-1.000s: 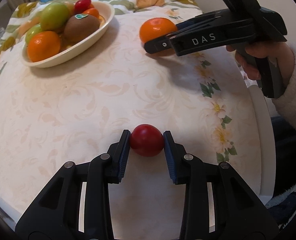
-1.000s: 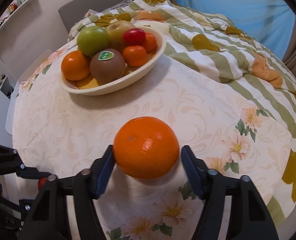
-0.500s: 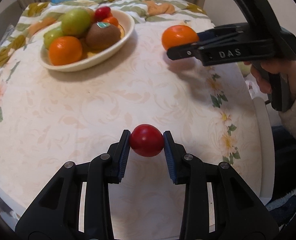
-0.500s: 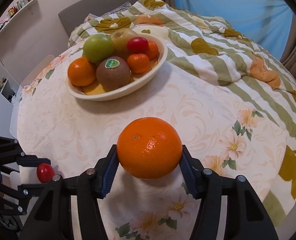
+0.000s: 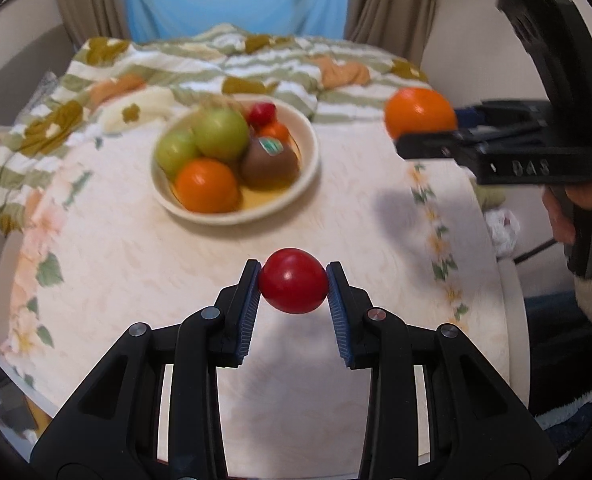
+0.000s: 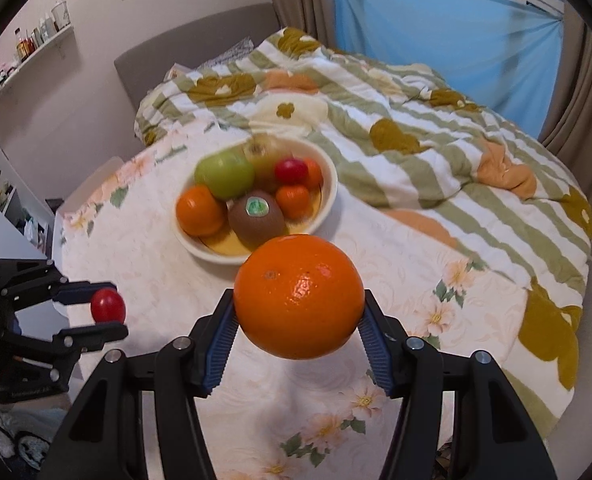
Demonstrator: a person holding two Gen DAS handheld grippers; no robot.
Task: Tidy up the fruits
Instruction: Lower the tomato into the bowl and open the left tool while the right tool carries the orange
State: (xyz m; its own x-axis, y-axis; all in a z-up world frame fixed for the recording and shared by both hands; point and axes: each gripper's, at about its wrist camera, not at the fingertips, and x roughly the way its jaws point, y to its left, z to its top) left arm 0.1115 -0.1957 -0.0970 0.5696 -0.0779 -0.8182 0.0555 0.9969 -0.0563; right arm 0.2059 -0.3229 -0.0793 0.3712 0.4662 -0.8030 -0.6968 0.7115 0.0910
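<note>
Both grippers have risen from the table since a second ago, each carrying its fruit clear of the flowered tablecloth [image 5: 128,264], and the bowl now sits nearer the middle of each view. The left gripper [image 5: 293,280] is clamped on a small red tomato [image 5: 293,281], its blue pads pressed against both sides, low in the centre of the left wrist view. The right gripper [image 6: 299,312] is clamped on a large orange [image 6: 299,296], held in the lower middle of the right wrist view with its shadow on the cloth beneath.

In the left view the right gripper [image 5: 428,136] shows at the upper right with the orange [image 5: 418,112] at its tip and a person's hand [image 5: 568,212] in a fluffy sleeve on the handle. In the right view the left gripper [image 6: 108,306] appears at the lower left with the tomato [image 6: 108,306].

The cream bowl [image 5: 310,160] stands above centre, holding green apples [image 5: 220,134], a stickered kiwi [image 5: 270,162], an orange and small red and orange fruits. A striped quilt [image 6: 456,152] lies behind it.
</note>
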